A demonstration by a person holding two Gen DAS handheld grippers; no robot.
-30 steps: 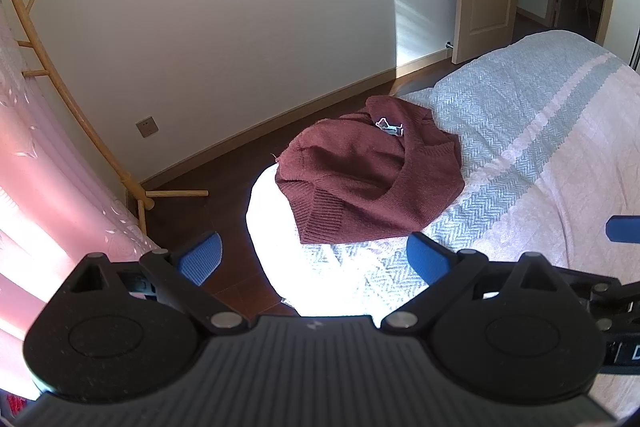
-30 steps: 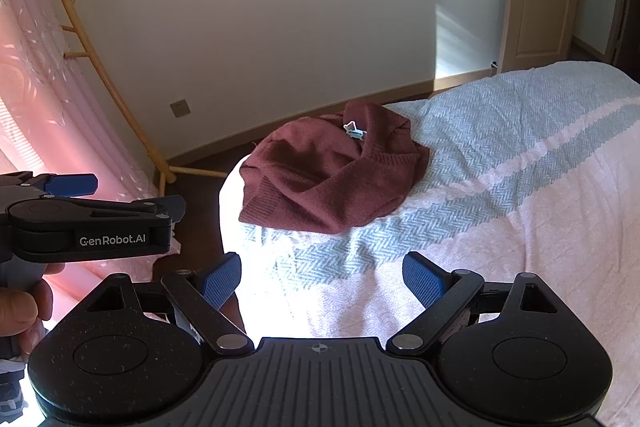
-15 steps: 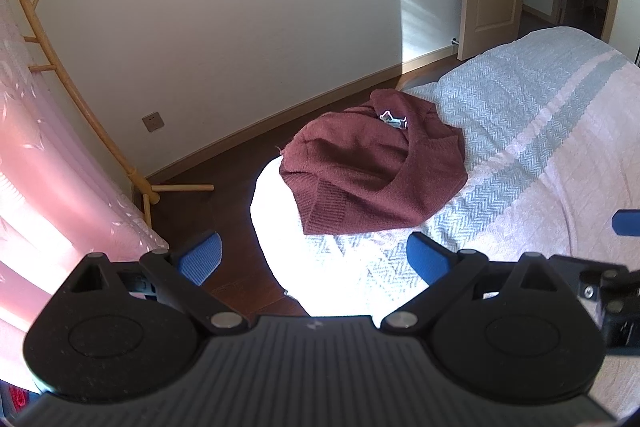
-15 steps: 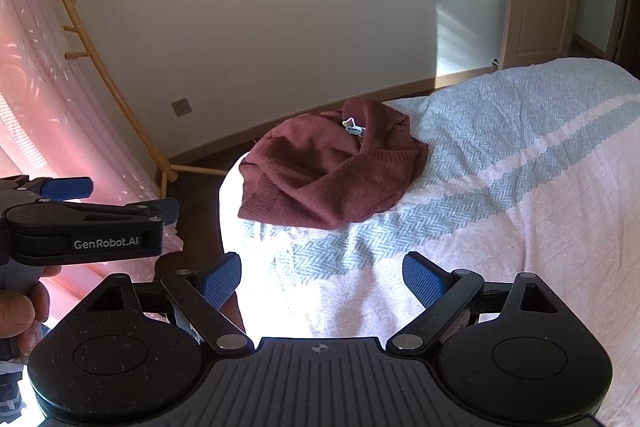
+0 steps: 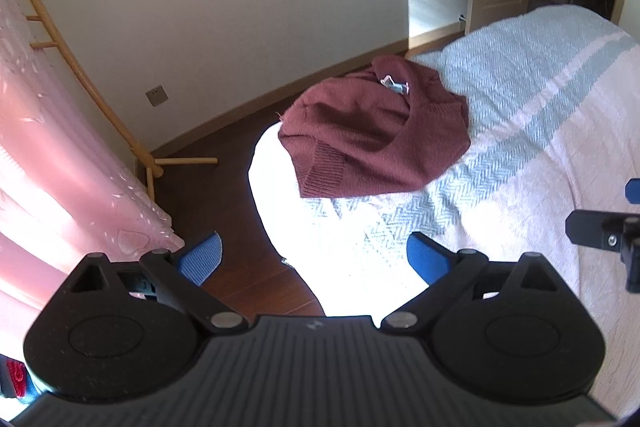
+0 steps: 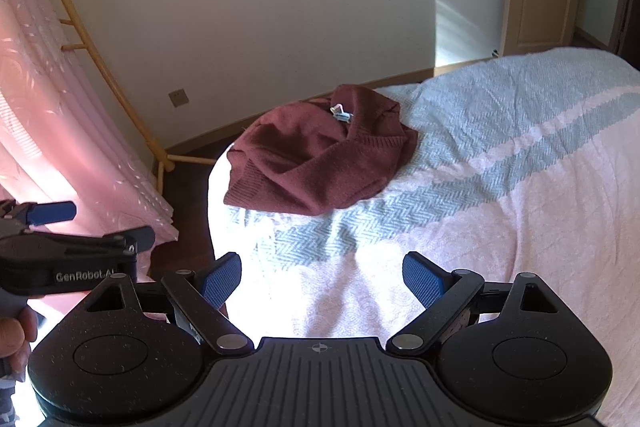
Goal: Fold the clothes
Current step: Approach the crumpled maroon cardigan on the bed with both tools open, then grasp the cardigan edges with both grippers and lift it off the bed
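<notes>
Both claws nearer crumpled sweater (image 5: 376, 143), axis unclear.

Both held up in the air, nothing gripped. Left gripper (image 5: 314, 257) spread wide, blue pads (image 5: 202, 257) far apart, empty gap in between. Same deal with the right gripper (image 6: 322, 277): fingers splayed, blue pads (image 6: 422, 279) well apart, holding nothing. Seen from the right wrist cam, left gripper (image 6: 94, 225) off to the side, roughly level, with a hand (image 6: 14, 341) wrapped round its grip at the frame edge.
</notes>
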